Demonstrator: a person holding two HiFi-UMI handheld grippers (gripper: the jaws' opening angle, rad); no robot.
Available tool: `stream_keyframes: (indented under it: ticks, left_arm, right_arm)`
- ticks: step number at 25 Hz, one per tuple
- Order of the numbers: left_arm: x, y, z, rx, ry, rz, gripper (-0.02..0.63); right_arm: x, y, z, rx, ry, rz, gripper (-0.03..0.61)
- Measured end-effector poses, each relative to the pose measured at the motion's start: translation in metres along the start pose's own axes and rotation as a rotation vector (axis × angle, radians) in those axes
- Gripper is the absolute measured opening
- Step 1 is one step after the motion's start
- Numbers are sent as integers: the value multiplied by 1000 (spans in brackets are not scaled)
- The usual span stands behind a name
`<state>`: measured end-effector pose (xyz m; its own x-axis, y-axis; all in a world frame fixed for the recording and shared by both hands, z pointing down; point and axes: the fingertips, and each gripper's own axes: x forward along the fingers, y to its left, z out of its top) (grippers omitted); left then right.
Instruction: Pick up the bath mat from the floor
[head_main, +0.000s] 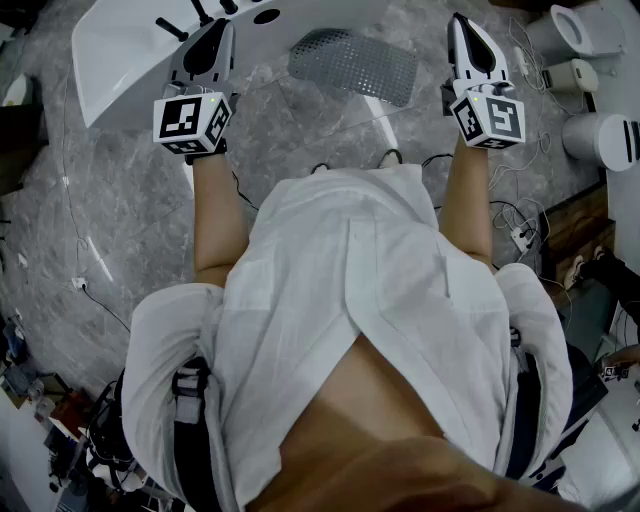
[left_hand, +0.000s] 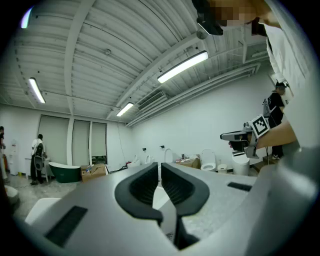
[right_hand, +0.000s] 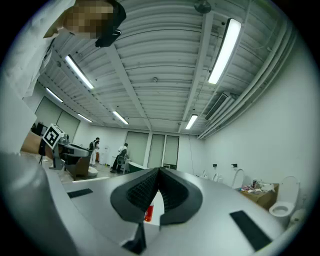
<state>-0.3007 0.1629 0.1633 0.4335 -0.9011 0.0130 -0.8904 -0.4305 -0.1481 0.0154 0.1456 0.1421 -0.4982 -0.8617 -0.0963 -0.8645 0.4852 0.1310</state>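
Head view: bath mat (head_main: 355, 65) lies flat on the grey floor (head_main: 120, 230), just right of the white tub (head_main: 130, 50), its near edge free. Left gripper (head_main: 212, 45) hangs over the tub's rim. Right gripper (head_main: 470, 45) is farther right of the tub, past the mat. Bare floor lies below the tub.

Left gripper view: left gripper (left_hand: 160, 167) jaws nearly together, thin slit, nothing held.

Right gripper view: right gripper (right_hand: 159, 172) jaws meet at the tips, empty.

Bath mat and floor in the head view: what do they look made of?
The bath mat looks like matte grey rubber or soft plastic: a grid of small holes covers it. The floor looks like grey marble or marble-look tile, going by its pale veins.
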Motion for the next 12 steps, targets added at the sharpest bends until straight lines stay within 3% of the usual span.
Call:
stream_keyframes:
  ticks: [12]
  left_arm:
    - [-6,-2,1,3,-1,5,26]
  right_arm:
    - [-4,1,2,-2,-28,0,26]
